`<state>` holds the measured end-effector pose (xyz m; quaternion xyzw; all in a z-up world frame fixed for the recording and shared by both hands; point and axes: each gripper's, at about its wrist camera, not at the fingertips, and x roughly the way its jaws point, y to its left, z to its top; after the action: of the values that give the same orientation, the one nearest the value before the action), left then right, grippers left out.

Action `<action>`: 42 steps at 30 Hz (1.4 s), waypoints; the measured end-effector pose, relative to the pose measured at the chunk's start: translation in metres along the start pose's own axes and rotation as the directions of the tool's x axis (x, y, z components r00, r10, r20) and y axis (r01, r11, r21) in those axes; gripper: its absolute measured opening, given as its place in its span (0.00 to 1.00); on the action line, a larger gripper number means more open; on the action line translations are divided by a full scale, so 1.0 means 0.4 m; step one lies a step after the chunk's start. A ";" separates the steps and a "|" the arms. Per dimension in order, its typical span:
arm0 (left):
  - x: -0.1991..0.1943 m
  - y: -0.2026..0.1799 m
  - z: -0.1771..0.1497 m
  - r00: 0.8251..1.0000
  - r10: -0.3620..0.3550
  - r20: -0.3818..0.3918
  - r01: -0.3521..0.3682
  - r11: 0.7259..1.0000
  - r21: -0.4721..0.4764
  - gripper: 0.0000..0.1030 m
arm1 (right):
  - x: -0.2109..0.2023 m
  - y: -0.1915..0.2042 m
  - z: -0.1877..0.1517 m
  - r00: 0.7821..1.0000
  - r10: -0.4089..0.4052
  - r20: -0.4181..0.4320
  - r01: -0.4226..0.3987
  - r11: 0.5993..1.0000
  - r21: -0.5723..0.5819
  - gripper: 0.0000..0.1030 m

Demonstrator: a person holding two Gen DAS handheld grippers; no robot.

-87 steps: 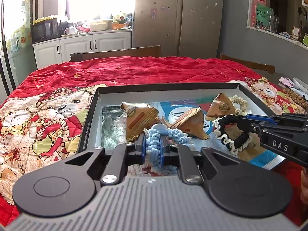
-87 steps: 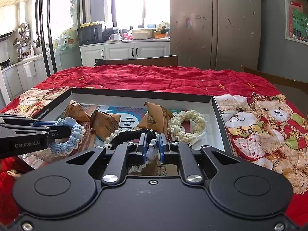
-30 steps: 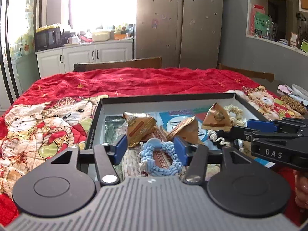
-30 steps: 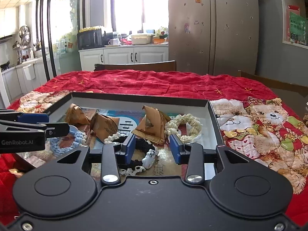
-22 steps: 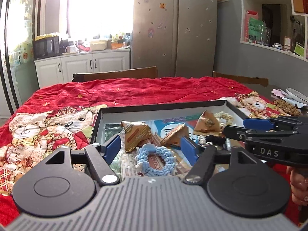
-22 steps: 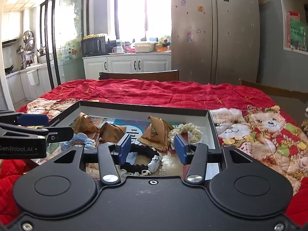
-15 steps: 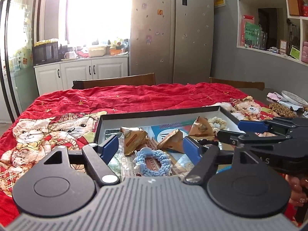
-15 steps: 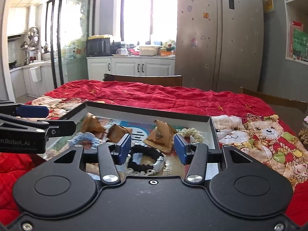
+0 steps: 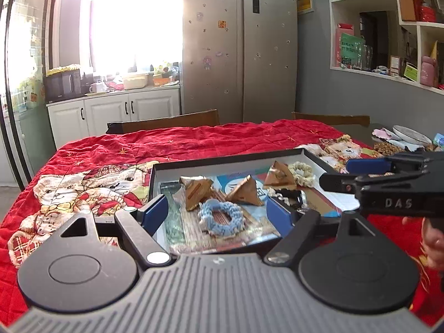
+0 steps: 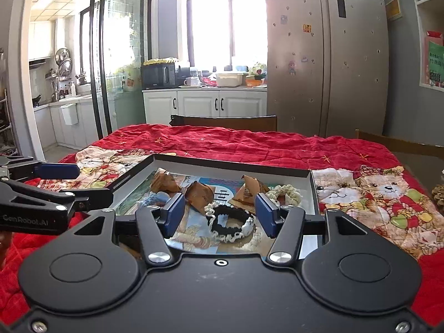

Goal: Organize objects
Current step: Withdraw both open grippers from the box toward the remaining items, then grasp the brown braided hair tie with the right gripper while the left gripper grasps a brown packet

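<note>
Over the black tray (image 9: 310, 152) on the red-quilted surface (image 9: 194, 144), my left tongs (image 9: 216, 216) and right tongs (image 10: 219, 216) are both opening, empty; blue scrunchie (image 9: 219, 217) and black scrunchie (image 10: 230, 223) lie inside, so next I need another loose item

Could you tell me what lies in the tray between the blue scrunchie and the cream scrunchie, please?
Between the blue scrunchie and the cream scrunchie, the left wrist view shows two brown pyramid packets on the tray.
</note>
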<state>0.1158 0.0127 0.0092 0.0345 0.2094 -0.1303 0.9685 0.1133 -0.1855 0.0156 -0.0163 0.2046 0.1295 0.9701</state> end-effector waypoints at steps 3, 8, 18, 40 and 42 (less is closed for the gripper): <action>-0.020 -0.008 -0.013 1.000 -0.005 -0.002 0.006 1.000 0.018 0.84 | -0.033 0.007 -0.011 1.000 0.009 -0.008 -0.009 1.000 -0.012 0.54; -0.039 -0.022 -0.044 1.000 -0.022 -0.018 0.022 0.999 0.042 0.84 | -0.078 0.027 -0.047 0.998 0.034 -0.044 -0.036 0.999 -0.039 0.49; -0.014 -0.016 -0.115 0.994 -0.046 -0.104 0.047 0.999 0.003 0.80 | -0.078 0.063 -0.145 0.989 0.057 -0.140 -0.069 0.994 -0.086 0.34; 0.095 -0.018 -0.149 0.980 -0.039 -0.195 0.030 0.998 -0.053 0.67 | -0.029 0.044 -0.202 0.962 0.126 -0.243 -0.137 0.990 -0.027 0.31; 0.102 -0.020 -0.150 0.978 -0.040 -0.205 0.029 0.998 -0.054 0.62 | -0.023 0.042 -0.205 0.960 0.125 -0.249 -0.135 0.990 -0.025 0.30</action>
<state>0.1258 0.0025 -0.0624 0.0195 0.3125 -0.1374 0.9397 0.0686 -0.1785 -0.0555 -0.0391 0.3215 0.1942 0.9260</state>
